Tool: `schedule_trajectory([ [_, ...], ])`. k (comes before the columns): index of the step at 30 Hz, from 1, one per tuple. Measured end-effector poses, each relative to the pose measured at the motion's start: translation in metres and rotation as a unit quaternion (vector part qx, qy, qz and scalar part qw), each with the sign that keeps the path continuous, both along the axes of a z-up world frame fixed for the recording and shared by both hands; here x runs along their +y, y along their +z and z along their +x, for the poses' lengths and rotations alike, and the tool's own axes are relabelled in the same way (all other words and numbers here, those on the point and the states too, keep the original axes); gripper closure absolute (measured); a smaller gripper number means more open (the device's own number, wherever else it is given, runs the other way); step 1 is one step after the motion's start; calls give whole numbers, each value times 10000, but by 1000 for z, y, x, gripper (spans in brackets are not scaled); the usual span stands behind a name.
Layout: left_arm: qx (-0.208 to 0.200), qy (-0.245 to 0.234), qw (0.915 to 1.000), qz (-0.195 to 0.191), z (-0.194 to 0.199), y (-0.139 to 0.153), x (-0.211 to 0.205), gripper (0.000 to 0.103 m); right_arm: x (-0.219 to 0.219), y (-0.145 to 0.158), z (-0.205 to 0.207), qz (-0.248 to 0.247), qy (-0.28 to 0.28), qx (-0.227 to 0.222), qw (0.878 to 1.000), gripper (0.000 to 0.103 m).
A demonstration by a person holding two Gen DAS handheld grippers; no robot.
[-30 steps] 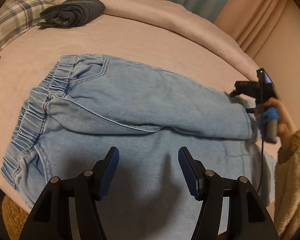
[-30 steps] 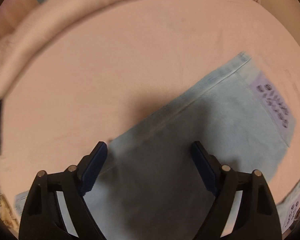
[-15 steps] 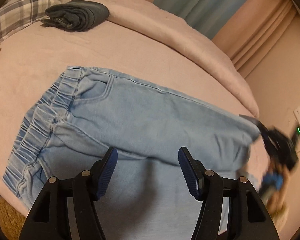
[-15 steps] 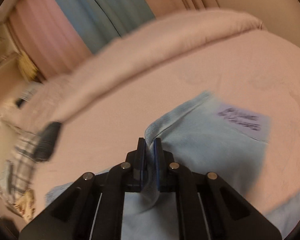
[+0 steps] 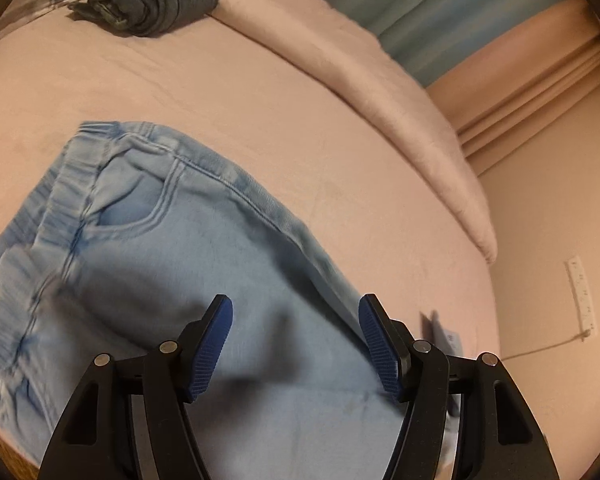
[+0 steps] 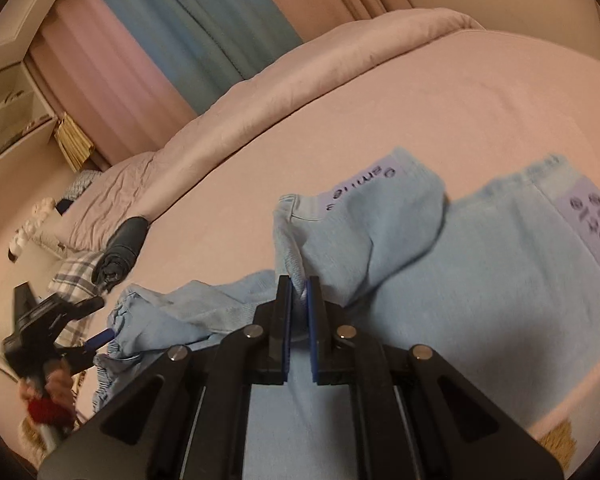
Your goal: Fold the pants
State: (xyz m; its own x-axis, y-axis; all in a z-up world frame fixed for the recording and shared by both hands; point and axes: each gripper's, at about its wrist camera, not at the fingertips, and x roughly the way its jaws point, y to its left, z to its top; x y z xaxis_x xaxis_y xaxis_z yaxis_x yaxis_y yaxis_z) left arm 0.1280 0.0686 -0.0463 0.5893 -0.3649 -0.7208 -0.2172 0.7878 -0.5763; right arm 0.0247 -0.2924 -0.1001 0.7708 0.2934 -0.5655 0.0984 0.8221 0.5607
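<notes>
Light-blue jeans (image 5: pixel 180 248) lie flat on the pink bed (image 5: pixel 220 92), elastic waistband to the left. My left gripper (image 5: pixel 295 304) hovers open just above the upper leg, nothing between its pads. In the right wrist view my right gripper (image 6: pixel 299 284) is shut on a pinch of a leg's hem edge (image 6: pixel 292 240), lifted off the bed so that leg end folds back over the jeans (image 6: pixel 480 280). Printed labels show on both leg ends. The left gripper (image 6: pixel 100 320) appears there at the far left by the bunched waistband, held in a hand (image 6: pixel 56 380).
A folded dark garment (image 5: pixel 152 0) lies at the bed's far side beside a plaid cloth (image 6: pixel 74 268). A rolled pink duvet (image 5: pixel 380 92) runs along the back edge. Curtains (image 6: pixel 220 28) hang behind, a shelf (image 6: pixel 4 112) stands at the left, and a wall socket (image 5: pixel 580 292) at the right.
My right gripper shut on the leg's hem, then lifted and carried it toward the waistband. The left gripper stayed open and shifted a little over the jeans.
</notes>
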Motion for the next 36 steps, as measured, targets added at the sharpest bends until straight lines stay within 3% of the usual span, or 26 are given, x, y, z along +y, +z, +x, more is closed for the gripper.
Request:
schedule_trajectory([
  [2, 143, -32, 9998, 114, 18, -5, -4, 38, -1, -2, -1, 8, 25, 62, 10000, 96],
  [8, 559, 101, 9983, -113, 59, -25, -2, 38, 7, -7, -3, -245, 52, 177, 9995, 96],
  [9, 614, 137, 9978, -188, 64, -29, 0, 53, 5, -8, -2, -220, 50, 200, 9995, 96],
  [10, 631, 138, 9977, -203, 66, -32, 2, 94, 4, -8, -2, -198, 50, 200, 9996, 96],
  [12, 564, 134, 9977, -345, 55, -30, 6, 97, 3, -8, -2, -158, 42, 191, 9997, 96],
  [15, -230, -28, 9993, -305, 10, 4, 9, 97, 2, 0, -4, -340, 32, 96, 9994, 96],
  [19, -772, -384, 9958, -323, -68, 29, 13, 97, -6, 22, -16, -695, -98, -88, 9975, 95],
  [21, -705, -498, 9961, -198, -105, 23, 12, 97, -10, 26, -21, -748, -76, -15, 9972, 95],
  [24, -256, -644, 9975, 141, -138, -5, -5, 97, -9, 16, -26, -940, 57, 348, 9950, 95],
  [27, 175, -708, 9963, 451, -146, -37, -14, 97, -5, 0, -23, -1110, 82, 716, 9912, 93],
  [30, 134, -727, 9954, 613, -142, -34, -20, 97, 1, 1, -9, -1334, 163, 995, 9859, 90],
  [32, 36, -695, 9950, 723, -136, -26, -19, 89, 5, 9, -2, -1635, 209, 1070, 9805, 71],
  [33, 40, -605, 9947, 827, -136, -22, -17, 77, 10, 18, 6, -1927, 187, 1058, 9754, 49],
  [34, 47, -524, 9947, 884, -138, -22, -14, 63, 10, 21, 8, -2055, 177, 1017, 9732, 38],
  [36, 41, -281, 9953, 921, -143, -22, 0, 57, 24, 35, 20, -2429, 268, 709, 9671, 38],
])
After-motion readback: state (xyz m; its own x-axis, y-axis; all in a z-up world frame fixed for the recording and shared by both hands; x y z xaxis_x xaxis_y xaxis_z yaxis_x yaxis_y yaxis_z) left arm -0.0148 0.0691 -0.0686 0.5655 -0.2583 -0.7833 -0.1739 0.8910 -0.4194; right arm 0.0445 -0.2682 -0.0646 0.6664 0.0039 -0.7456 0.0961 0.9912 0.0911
